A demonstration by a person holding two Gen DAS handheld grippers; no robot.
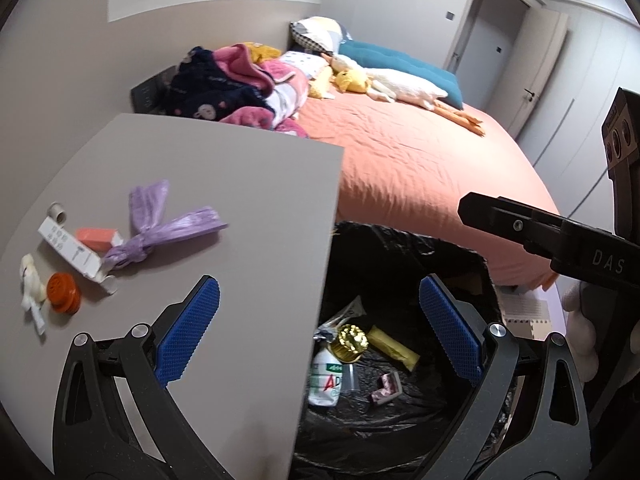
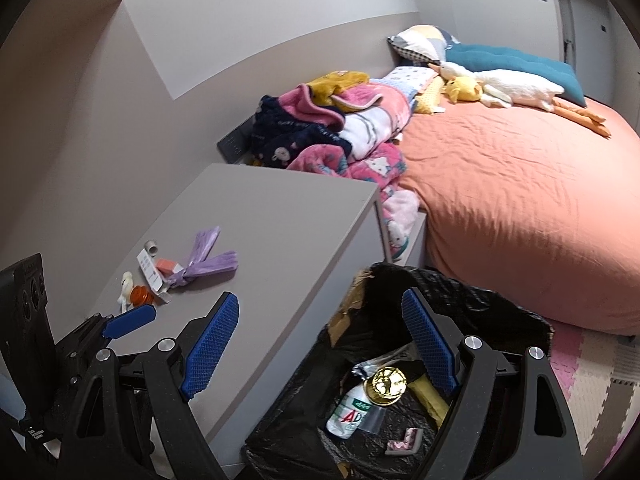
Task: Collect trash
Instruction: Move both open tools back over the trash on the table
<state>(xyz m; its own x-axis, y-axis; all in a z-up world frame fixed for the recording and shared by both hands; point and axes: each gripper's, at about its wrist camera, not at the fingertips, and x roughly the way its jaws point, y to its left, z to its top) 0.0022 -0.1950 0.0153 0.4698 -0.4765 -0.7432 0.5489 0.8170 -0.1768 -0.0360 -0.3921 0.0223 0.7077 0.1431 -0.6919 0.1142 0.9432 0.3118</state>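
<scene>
The bed [image 2: 500, 184] with its orange cover fills the far right of the room, and the grey bedside table [image 1: 224, 200] stands near on the left. Just right of the table, at its near corner, the bin with a black bag [image 2: 460, 292] already holds a bottle [image 2: 346, 416] and wrappers. The trash not yet collected lies at the left edge of the table: a purple knotted bag [image 1: 160, 232], a white carton [image 1: 70, 250], an orange cap [image 1: 63, 292]. The left gripper [image 1: 320, 328] and the right gripper [image 2: 320, 356] both have their jaws wide apart and hold nothing. I think the risk is that a reach for the small pieces pushes them off the left edge, because they lie so close to it and to each other.
</scene>
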